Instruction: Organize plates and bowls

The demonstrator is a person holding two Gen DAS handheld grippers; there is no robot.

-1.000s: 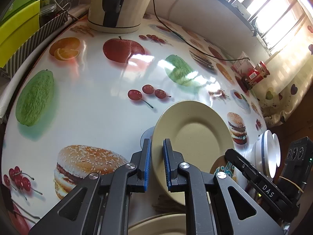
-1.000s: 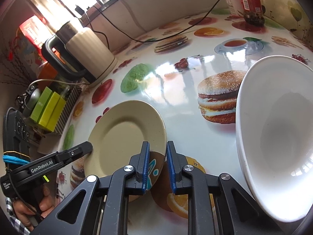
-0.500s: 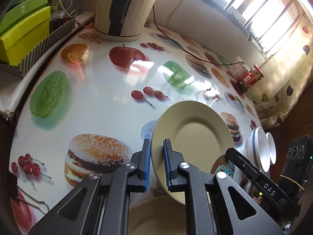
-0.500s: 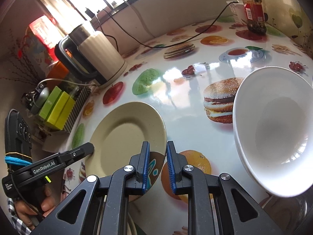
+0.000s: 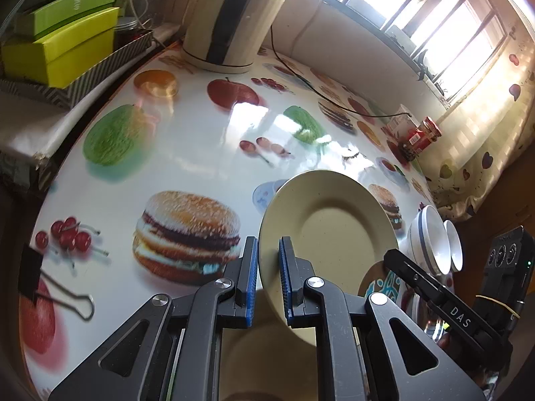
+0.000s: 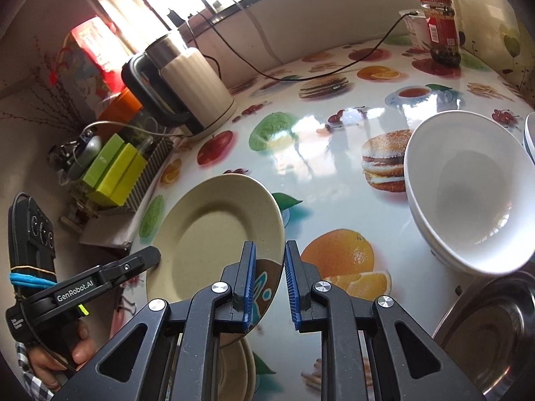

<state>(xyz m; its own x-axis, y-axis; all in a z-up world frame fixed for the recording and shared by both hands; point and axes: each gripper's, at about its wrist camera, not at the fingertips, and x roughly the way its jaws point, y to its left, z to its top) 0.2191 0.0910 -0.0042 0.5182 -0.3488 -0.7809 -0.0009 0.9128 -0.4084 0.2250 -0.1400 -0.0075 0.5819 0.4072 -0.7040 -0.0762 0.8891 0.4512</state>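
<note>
Plates first: a round, matte beige plate [image 5: 334, 234] hangs tilted above the glossy fruit-printed tablecloth [image 5: 167, 140], its rim clamped by the left gripper [image 5: 267, 280] and its opposite, patterned edge by the right gripper [image 6: 269, 284]. Smooth white bowls [image 6: 468, 193] sit stacked beside a steel basin [image 6: 491, 334].

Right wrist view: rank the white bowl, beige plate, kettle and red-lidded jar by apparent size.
1. White bowl and beige plate: look alike; both near the camera, so unranked.
2. Kettle.
3. Red-lidded jar, farthest away.
</note>
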